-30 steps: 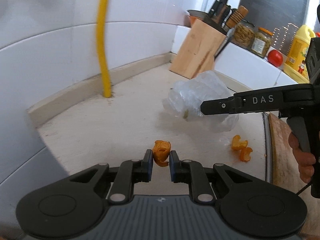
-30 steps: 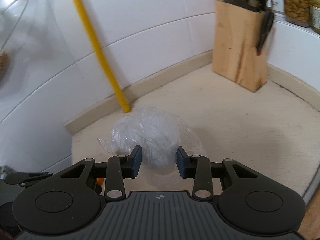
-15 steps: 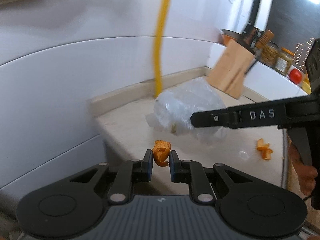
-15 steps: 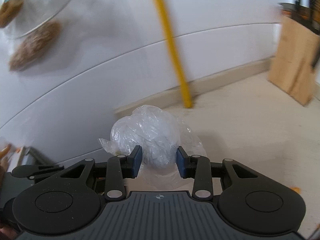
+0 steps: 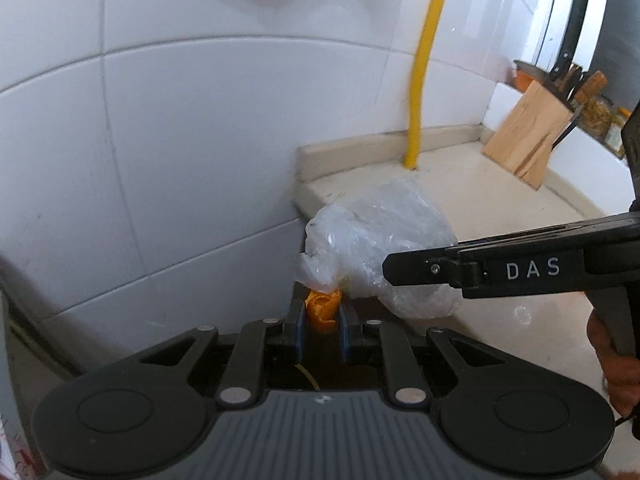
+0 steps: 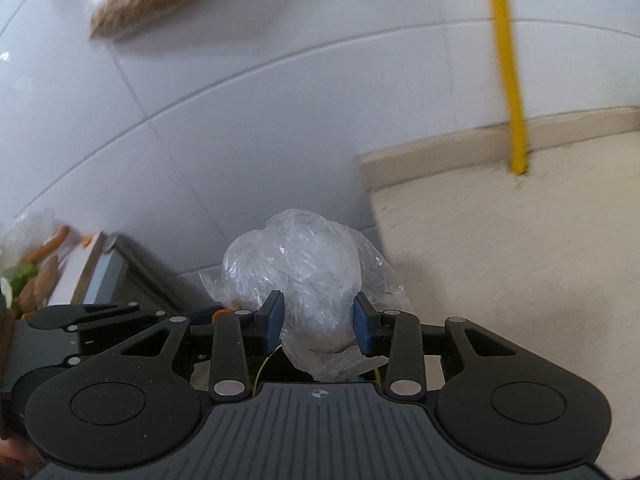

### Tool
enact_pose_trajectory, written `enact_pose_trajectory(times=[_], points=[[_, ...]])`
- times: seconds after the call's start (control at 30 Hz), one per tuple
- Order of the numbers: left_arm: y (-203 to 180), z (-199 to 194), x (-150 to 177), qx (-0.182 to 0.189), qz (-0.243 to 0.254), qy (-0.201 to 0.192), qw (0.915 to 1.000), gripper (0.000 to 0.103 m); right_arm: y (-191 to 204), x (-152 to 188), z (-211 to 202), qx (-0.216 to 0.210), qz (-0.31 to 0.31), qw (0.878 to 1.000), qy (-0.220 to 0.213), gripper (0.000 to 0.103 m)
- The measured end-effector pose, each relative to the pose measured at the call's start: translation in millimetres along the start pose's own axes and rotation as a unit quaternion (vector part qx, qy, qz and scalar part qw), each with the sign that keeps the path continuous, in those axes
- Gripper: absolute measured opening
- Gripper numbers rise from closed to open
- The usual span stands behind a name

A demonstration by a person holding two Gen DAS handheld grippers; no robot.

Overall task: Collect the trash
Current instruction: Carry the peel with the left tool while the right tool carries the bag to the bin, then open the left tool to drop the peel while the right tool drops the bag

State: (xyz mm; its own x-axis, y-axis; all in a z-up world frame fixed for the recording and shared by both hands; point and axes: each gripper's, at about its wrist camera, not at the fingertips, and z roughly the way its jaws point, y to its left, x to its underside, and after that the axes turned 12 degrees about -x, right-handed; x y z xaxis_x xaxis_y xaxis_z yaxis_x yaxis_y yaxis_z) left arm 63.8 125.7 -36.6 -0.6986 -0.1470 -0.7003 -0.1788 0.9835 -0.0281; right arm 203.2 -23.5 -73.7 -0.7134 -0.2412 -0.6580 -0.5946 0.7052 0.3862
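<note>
My left gripper point(image 5: 320, 326) is shut on a curled piece of orange peel point(image 5: 321, 309) and holds it in the air past the left end of the counter point(image 5: 500, 192). My right gripper point(image 6: 318, 326) is shut on a crumpled clear plastic bag point(image 6: 296, 264), also held in the air beside the counter's end. In the left wrist view the bag point(image 5: 380, 248) hangs just above and right of the peel, with the right gripper's black finger point(image 5: 440, 268) reaching in from the right.
A white tiled wall point(image 5: 180, 140) is close ahead. A yellow pipe point(image 5: 420, 80) rises from the counter's back edge. A wooden knife block point(image 5: 524, 144) stands at the far right. A low surface with vegetable scraps point(image 6: 36, 264) lies lower left.
Both grippers have swung left off the counter, carrying the peel and the bag. The counter's end and the wall now fill the views; the peel pieces left on the counter are out of view.
</note>
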Motion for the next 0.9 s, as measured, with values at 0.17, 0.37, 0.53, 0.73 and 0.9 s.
enact_pose_trajectory(times=[0.17,0.37,0.53,0.73,0.9], points=[[14.4,9.2,11.4,-0.014,-0.005,0.022,0.9996,0.012,14.8,9.5,22.1,0.001,-0.002,1.0,0.022,0.044],[30.6,22.2,23.2,-0.028,-0.011,0.048,0.9984,0.012,21.6,22.4,46.3,0.0,0.006,0.999,0.051,0.044],[41.1,36.2,30.2,-0.035,-0.015,0.077,0.9963,0.012,22.0,31.1,69.2,-0.002,0.02,0.997,0.075,0.043],[45.8,60.1,31.1,-0.049,-0.012,0.115,0.9921,0.014,14.4,38.5,97.3,-0.003,0.046,0.994,0.102,0.043],[44.6,79.5,29.8,-0.067,-0.009,0.135,0.9885,0.026,-0.3,44.4,112.8,-0.003,0.079,0.991,0.109,0.049]])
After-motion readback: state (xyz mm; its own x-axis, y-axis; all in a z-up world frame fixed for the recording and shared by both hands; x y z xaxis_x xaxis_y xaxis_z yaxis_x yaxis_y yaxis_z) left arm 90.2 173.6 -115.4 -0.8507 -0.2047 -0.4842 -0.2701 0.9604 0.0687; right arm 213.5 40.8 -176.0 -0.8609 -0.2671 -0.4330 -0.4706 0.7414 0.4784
